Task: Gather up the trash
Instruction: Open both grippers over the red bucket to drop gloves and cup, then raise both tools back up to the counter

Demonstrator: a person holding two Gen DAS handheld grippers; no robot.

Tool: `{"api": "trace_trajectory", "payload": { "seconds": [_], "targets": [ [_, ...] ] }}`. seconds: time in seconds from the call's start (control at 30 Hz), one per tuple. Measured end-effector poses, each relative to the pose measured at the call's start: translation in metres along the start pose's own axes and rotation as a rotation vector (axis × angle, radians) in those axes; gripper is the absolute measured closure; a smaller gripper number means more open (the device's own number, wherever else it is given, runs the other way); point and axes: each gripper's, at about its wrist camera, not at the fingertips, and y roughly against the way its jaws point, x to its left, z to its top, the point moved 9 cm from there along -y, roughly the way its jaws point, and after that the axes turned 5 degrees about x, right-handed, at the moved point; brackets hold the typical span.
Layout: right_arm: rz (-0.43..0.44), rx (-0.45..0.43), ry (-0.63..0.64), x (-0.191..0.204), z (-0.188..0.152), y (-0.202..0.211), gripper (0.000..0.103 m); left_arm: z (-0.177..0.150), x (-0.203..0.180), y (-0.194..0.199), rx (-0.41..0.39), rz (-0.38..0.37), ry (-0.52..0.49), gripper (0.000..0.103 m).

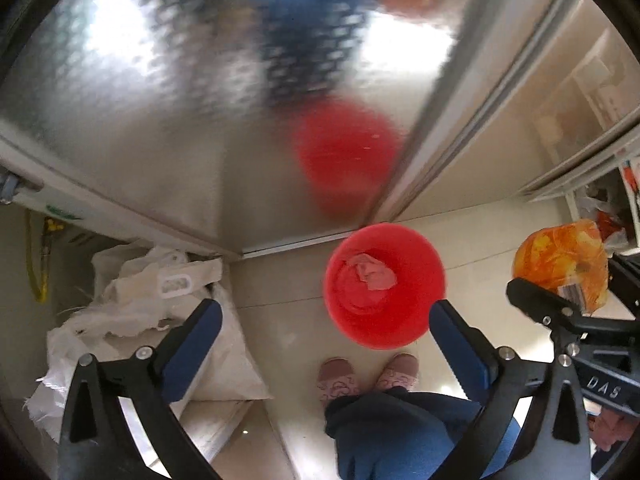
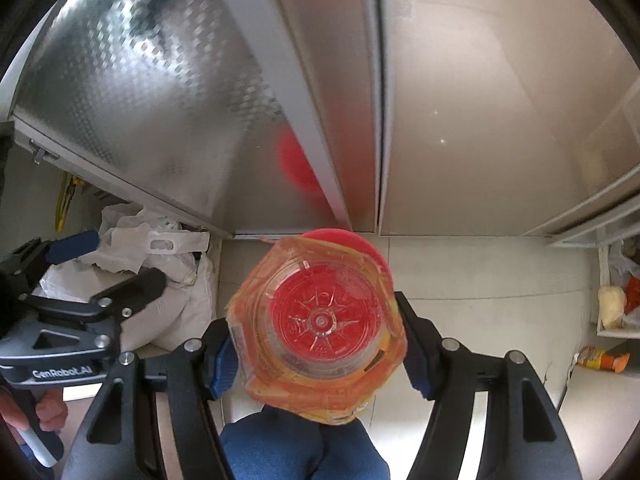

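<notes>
A red bin (image 1: 384, 312) stands on the pale floor in front of the steel cabinet, with crumpled pink paper (image 1: 372, 274) lying inside it. My left gripper (image 1: 324, 308) hangs above the bin's near side, open, with nothing between its blue pads (image 1: 192, 344). My right gripper (image 2: 320, 340) is shut on an orange-labelled clear plastic bottle (image 2: 320, 320), seen bottom-on and covering most of the bin (image 2: 360, 240). In the left wrist view the bottle (image 1: 560, 260) is held to the right of the bin. The left gripper (image 2: 108, 264) shows open at the left of the right wrist view.
Steel cabinet doors (image 1: 200, 120) rise right behind the bin. White sacks and a plastic bag (image 1: 160, 288) are heaped on the floor to the left. A person's pink slippers (image 1: 368, 376) and blue trouser legs stand close below. At the right a shelf (image 2: 612, 308) holds packets.
</notes>
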Motion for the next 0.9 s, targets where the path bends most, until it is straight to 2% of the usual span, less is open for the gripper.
{"api": "trace_trajectory", "payload": {
  "seconds": [0.27,0.37,0.47,0.5,0.53,0.6,0.77,0.9],
  "targets": [
    [-0.004,0.029,0.049,0.023,0.002,-0.03,0.038,-0.012,0.026,-0.009,0.005,0.011,0.036,0.001],
    [0.003,0.037,0.062,0.024,0.0,-0.032,0.038,-0.018,0.03,-0.016,0.021,-0.012,0.05,0.001],
    [-0.011,0.04,0.089,0.025,-0.004,-0.032,0.037,-0.021,0.033,-0.018,0.021,0.008,0.045,0.001],
    [-0.019,0.037,0.095,0.026,-0.005,-0.031,0.028,-0.022,0.032,-0.017,0.02,0.003,0.041,0.001],
    [-0.027,0.028,0.095,0.026,-0.004,-0.03,0.014,-0.024,0.032,-0.016,0.02,-0.002,0.038,0.001],
    [0.0,0.028,0.092,0.027,-0.007,-0.028,0.004,-0.025,0.032,-0.012,0.013,0.005,0.03,0.001],
    [-0.036,0.026,0.087,0.026,-0.013,-0.008,0.004,-0.028,0.025,0.02,0.006,0.006,0.009,0.001],
    [-0.042,0.002,0.07,0.027,-0.01,0.04,0.004,-0.028,0.02,0.066,-0.003,-0.023,0.003,0.001]
  ]
}}
